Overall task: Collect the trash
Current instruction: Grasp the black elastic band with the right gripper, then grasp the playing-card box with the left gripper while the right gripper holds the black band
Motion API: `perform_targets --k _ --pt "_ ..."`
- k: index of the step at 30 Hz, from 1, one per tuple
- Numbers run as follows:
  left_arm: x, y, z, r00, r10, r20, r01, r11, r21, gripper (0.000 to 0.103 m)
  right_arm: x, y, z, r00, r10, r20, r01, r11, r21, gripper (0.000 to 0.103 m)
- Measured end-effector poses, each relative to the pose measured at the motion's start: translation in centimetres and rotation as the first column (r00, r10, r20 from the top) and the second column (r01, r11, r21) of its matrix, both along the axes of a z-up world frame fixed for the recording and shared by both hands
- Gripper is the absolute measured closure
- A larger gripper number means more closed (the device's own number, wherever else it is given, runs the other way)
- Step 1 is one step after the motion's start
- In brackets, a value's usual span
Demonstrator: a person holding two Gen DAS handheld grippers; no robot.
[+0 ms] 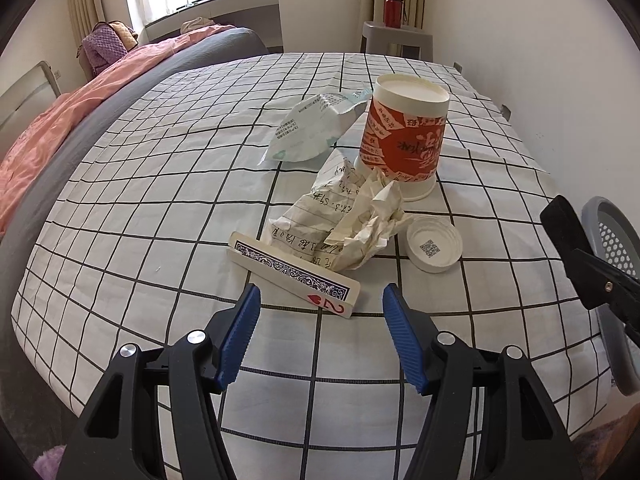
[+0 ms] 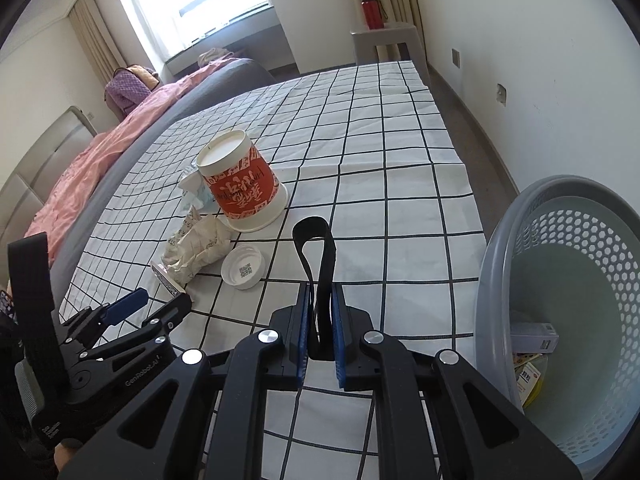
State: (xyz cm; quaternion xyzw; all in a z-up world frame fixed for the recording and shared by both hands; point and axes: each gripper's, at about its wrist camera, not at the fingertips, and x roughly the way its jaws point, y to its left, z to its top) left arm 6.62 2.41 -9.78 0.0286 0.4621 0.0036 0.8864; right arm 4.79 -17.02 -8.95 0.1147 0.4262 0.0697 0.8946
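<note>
On the checked cloth lie a playing-card box (image 1: 294, 274), crumpled paper (image 1: 340, 216), a white lid (image 1: 434, 248), a pale wrapper (image 1: 310, 126) and an upside-down orange paper cup (image 1: 402, 140). My left gripper (image 1: 320, 304) is open, just short of the card box; it also shows in the right wrist view (image 2: 156, 304). My right gripper (image 2: 320, 292) is shut on a black strap loop (image 2: 318, 264), held above the cloth to the left of the grey basket (image 2: 500, 264). The cup (image 2: 244, 188), paper (image 2: 200, 248) and lid (image 2: 243, 267) show there too.
The perforated grey basket stands at the bed's right edge with small boxes (image 2: 534, 338) inside. A pink duvet (image 1: 60, 128) lies on the left. A grey stool (image 1: 396, 38) with a red bottle (image 1: 393, 8) stands beyond the bed by the wall.
</note>
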Motion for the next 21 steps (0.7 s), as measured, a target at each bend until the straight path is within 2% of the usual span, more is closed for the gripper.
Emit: perform_targets --k 12,21 --pt "0.5 0.9 -0.6 0.998 0.064 0.001 -0.064 0.995 0.083 0.042 -0.4 -0.4 0.0 1.000 0.004 -0.001 -0.004 1.000 -0.006 0.092" --pt "-1.3 6.0 -0.5 0.985 0.172 -0.003 -0.171 0.980 0.103 0.042 -0.4 -0.1 -0.2 1.000 0.013 0.002 -0.013 1.000 -0.022 0.092"
